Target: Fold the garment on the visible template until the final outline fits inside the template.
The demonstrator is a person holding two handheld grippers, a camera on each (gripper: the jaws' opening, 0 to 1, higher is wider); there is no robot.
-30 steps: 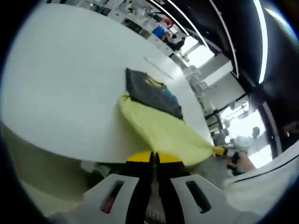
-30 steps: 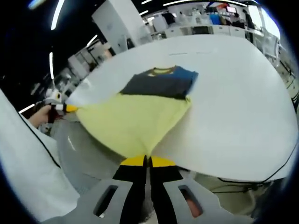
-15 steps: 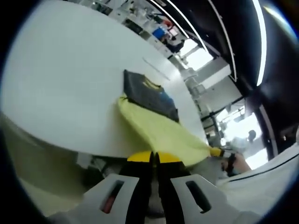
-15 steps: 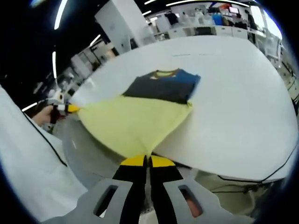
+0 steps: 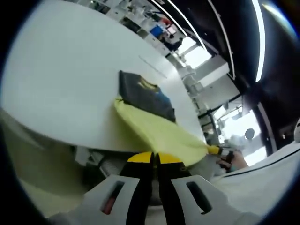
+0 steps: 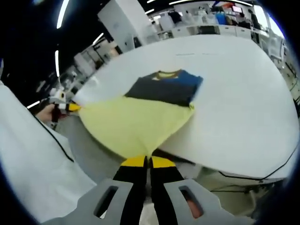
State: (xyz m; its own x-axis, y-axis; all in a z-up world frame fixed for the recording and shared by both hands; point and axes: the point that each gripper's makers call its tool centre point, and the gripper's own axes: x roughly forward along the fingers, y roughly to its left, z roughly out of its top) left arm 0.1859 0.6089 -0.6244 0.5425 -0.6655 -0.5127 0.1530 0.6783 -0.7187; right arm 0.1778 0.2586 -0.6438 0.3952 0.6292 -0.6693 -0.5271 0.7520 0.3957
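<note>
Garment (image 6: 136, 124) stretched off the near edge of the white table (image 6: 234, 93).
My left gripper (image 5: 154, 161) and right gripper (image 6: 147, 161) each pinch a yellow corner; uneven pull could drag it askew.

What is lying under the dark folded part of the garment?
The white table lies under the dark part. The yellow part stretches off the table edge toward both grippers. No template is visible; the cloth may cover it.

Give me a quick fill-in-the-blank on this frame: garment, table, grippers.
1. The stretched-out part of the garment is ____ in colour.
2. Each gripper's jaws are ____ on the garment's edge.
3. The dark part of the garment lies on a ____ table.
4. The left gripper and the right gripper hold the cloth past the table's ____.

Answers: yellow; shut; white; edge
</note>
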